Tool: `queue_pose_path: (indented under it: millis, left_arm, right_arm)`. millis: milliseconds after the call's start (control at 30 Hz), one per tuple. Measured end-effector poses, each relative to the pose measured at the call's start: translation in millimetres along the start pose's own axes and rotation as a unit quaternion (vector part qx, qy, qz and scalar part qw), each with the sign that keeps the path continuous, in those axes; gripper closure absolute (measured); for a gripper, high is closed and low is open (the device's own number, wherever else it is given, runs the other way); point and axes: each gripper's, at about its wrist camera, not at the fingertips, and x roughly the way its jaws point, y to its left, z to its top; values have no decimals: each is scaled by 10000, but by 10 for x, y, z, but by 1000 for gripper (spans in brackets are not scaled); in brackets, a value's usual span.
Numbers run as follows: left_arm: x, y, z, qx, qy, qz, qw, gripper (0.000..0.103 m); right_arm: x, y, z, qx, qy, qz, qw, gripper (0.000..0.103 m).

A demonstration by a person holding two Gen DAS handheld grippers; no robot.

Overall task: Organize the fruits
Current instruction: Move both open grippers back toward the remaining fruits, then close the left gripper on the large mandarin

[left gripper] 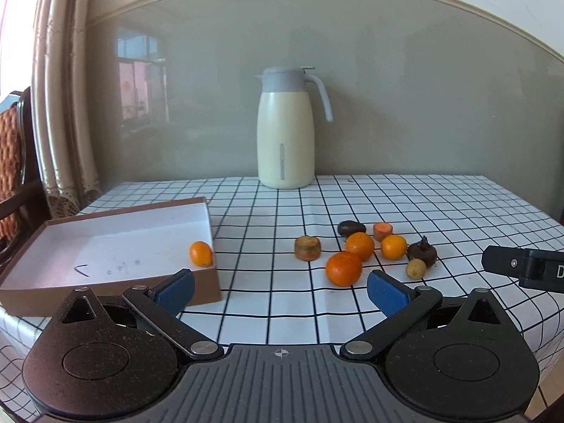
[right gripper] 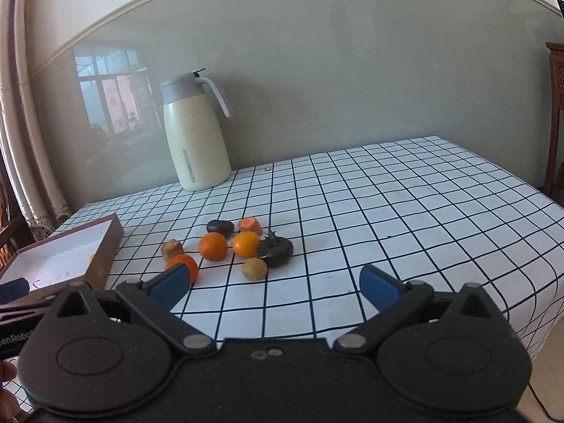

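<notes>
A brown box with a white inside (left gripper: 105, 246) lies at the table's left and holds one small orange (left gripper: 201, 253). Right of it is a cluster: three oranges (left gripper: 343, 268) (left gripper: 359, 245) (left gripper: 393, 246), two carrot pieces (left gripper: 307, 247) (left gripper: 382, 231), a dark oval fruit (left gripper: 351, 228), a dark stemmed fruit (left gripper: 422, 251) and a small tan fruit (left gripper: 416, 268). My left gripper (left gripper: 280, 290) is open and empty, in front of the nearest orange. My right gripper (right gripper: 275, 283) is open and empty, just in front of the cluster (right gripper: 243, 246); its body shows in the left wrist view (left gripper: 525, 268).
A cream thermos jug with a grey lid (left gripper: 286, 130) stands at the back by the wall. The checked tablecloth (right gripper: 405, 204) stretches to the right. A curtain and a wooden chair (left gripper: 14, 162) are at the left, and wooden furniture (right gripper: 555, 105) at the right.
</notes>
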Motion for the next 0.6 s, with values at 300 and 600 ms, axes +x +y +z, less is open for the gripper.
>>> queue_pose_path:
  millis: [300,600]
  left_arm:
    - [308,-92,6,49,28,-46,10000,0]
    - [612,-142,-30,91,49,-64,9999,0]
  right_arm:
    - [223,-19,39,0,-4,-73,10000,6]
    - [461,-26,35,-49,-28,-131,9999,12]
